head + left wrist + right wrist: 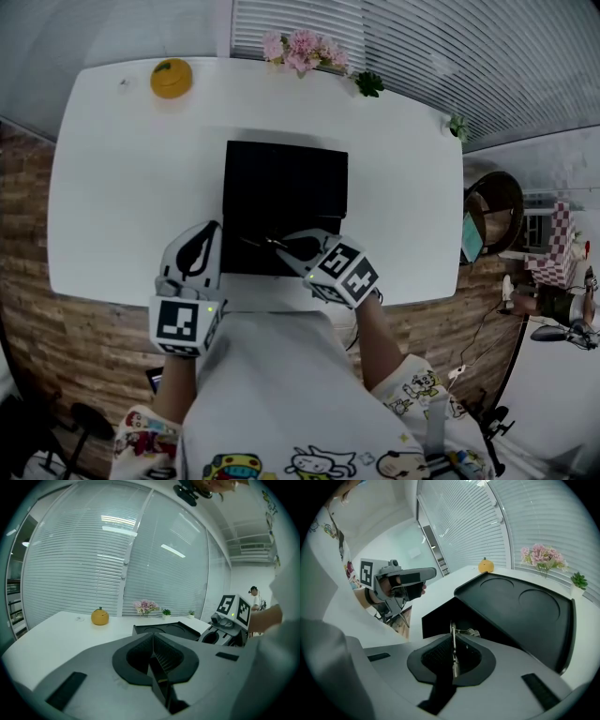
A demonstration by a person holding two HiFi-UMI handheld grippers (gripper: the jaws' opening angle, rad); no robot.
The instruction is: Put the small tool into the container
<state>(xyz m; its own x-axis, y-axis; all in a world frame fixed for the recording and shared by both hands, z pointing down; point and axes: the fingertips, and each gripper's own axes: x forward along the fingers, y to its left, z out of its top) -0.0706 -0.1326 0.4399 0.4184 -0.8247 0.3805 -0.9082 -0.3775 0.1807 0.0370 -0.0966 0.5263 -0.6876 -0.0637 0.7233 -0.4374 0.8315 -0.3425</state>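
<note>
Head view: black container (pixel 284 183) at the middle of a white table (pixel 112 187); left gripper (pixel 202 242) beside its front-left corner, right gripper (pixel 292 248) at its front edge with a small metal tool (pixel 267 242). Left gripper view: jaws pressed together, nothing between them. Right gripper view: jaws clamped on the thin tool, held at the container's near edge.

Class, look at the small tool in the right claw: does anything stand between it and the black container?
Nothing visible does. The small tool, pinched in the right claw, sits at the black container's near edge, no object between them. Whether its top panel is a shut lid cannot be told.
</note>
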